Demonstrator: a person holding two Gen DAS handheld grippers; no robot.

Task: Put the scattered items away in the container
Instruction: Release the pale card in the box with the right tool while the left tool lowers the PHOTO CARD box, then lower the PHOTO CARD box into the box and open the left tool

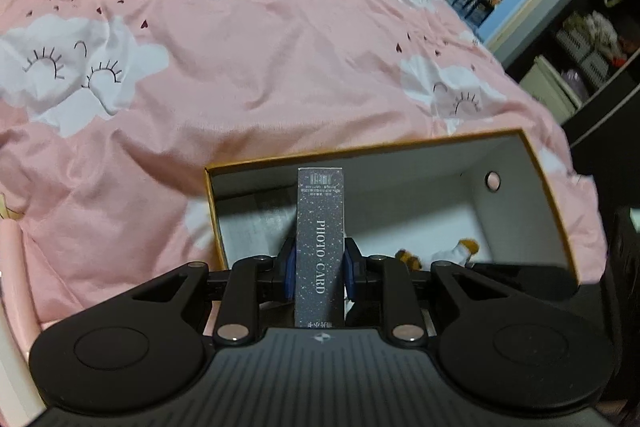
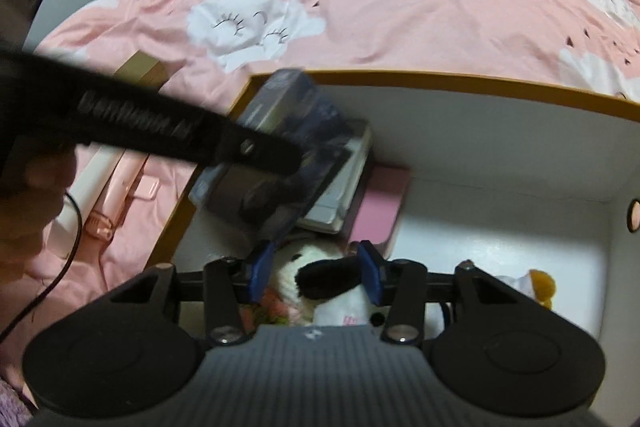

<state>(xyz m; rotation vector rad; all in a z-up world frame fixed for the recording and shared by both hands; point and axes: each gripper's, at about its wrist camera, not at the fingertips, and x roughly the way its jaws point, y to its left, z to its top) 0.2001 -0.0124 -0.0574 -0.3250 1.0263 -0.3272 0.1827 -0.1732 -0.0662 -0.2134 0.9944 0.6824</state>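
My left tongs (image 1: 320,267) clamp a dark photo-card box (image 1: 320,247) above the orange-rimmed container (image 1: 360,151) on the bed (image 1: 240,67). My right tongs (image 2: 316,277) stand apart over a plush toy (image 2: 320,279) by the container's near edge.

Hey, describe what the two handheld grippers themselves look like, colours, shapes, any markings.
Both match: the left gripper and right gripper have matte black bodies with two round side discs, angled black linkage arms on silver pivot pins, a ribbed grey centre plate bearing a small white logo, and blue pads on the fingers. The right view shows a thin black cable.
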